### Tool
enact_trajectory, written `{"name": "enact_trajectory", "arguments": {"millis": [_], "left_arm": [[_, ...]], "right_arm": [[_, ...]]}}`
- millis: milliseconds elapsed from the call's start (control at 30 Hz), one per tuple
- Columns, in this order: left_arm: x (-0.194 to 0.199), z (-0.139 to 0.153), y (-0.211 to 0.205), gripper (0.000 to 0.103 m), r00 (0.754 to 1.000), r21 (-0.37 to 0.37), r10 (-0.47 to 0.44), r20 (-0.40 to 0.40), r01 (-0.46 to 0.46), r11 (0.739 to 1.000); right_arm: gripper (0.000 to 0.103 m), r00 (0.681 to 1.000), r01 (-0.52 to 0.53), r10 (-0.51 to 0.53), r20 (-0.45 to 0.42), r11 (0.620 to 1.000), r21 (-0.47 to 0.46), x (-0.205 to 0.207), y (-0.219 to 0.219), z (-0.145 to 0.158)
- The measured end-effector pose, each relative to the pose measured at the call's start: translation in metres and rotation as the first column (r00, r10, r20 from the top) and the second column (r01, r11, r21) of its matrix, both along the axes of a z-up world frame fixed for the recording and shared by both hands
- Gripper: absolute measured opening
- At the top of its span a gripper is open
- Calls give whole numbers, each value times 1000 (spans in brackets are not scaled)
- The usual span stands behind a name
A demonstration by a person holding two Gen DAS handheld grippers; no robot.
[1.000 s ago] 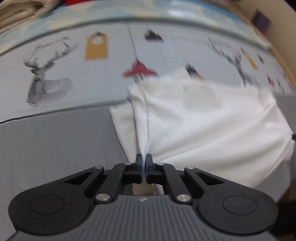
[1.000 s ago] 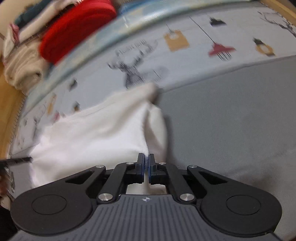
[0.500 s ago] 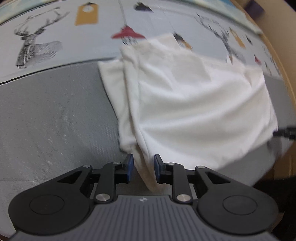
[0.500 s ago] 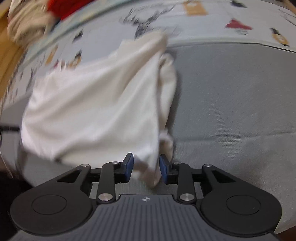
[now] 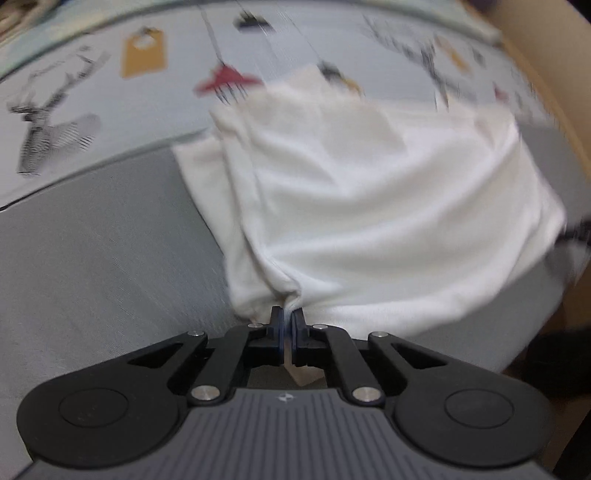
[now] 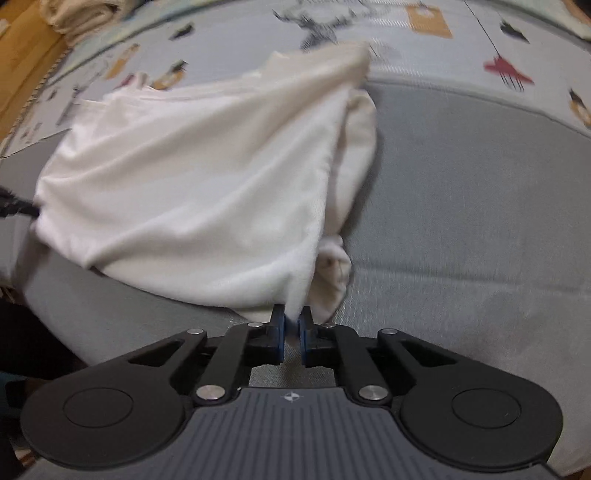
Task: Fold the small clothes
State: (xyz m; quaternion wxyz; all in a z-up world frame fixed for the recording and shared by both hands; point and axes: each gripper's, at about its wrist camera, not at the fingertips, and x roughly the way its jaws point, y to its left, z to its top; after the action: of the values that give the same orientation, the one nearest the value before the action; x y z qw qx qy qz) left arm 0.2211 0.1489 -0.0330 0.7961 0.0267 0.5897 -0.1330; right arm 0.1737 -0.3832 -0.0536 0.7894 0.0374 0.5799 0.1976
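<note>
A white garment lies bunched across a grey mat, its far edge on a printed sheet. My left gripper is shut on the garment's near left corner, where the cloth puckers into the pads. In the right wrist view the same garment spreads to the left, with a folded flap down its right side. The jaws of my right gripper are closing, and the near right corner of the cloth is pinched between them. A dark tip touches the garment's far corner at the left edge.
The printed sheet with deer and tag motifs runs behind the grey mat. Folded pale cloths are stacked at the top left, beside a wooden floor. The mat's front edge drops off at the lower right.
Both grippers let go of the cloth, opened, and have closed again on its near corners. The garment has dropped from a lifted drape to lie lower and wider on the mat.
</note>
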Motion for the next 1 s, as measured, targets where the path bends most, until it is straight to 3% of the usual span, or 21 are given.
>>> {"name": "enact_trajectory", "arguments": {"millis": [67, 167, 200, 267, 333, 433, 533, 667, 733, 833, 1000], "left_arm": [[0, 9, 10, 3, 999, -24, 25, 21, -24, 999], [-1, -6, 5, 4, 999, 51, -14, -44, 16, 999], [-2, -9, 3, 4, 998, 71, -26, -51, 30, 997], [1, 2, 5, 9, 1000, 46, 7, 11, -8, 999], [5, 19, 14, 15, 995, -33, 64, 77, -61, 998], [11, 34, 18, 15, 984, -58, 108, 143, -101, 993], [15, 30, 9, 15, 989, -85, 85, 122, -75, 994], [15, 15, -12, 15, 996, -50, -6, 95, 11, 999], [14, 7, -13, 15, 996, -29, -23, 85, 26, 999], [27, 0, -3, 15, 995, -4, 24, 101, -24, 1000], [54, 13, 29, 18, 954, -73, 237, 181, -227, 971]], "right_arm": [[7, 1000, 12, -12, 13, 1000, -24, 0, -8, 3], [4, 998, 38, -42, -51, 995, -88, 1, -18, -11], [4, 997, 30, -40, -60, 988, -151, 1, -18, -16], [5, 996, 45, -59, -63, 978, -204, 1, -25, -19], [6, 990, 137, -140, -6, 981, -134, 5, -41, -5], [6, 963, 248, -249, 98, 968, 23, 5, -56, 22], [7, 959, 232, -249, 135, 964, 127, 4, -48, 34], [29, 973, 174, -202, 109, 959, 222, 13, -25, 32], [30, 984, 141, -159, 84, 972, 189, 21, -11, 23], [30, 993, 97, -103, 62, 991, 96, 30, 5, 10], [30, 970, 199, -211, 123, 975, 103, 45, 3, 18]]}}
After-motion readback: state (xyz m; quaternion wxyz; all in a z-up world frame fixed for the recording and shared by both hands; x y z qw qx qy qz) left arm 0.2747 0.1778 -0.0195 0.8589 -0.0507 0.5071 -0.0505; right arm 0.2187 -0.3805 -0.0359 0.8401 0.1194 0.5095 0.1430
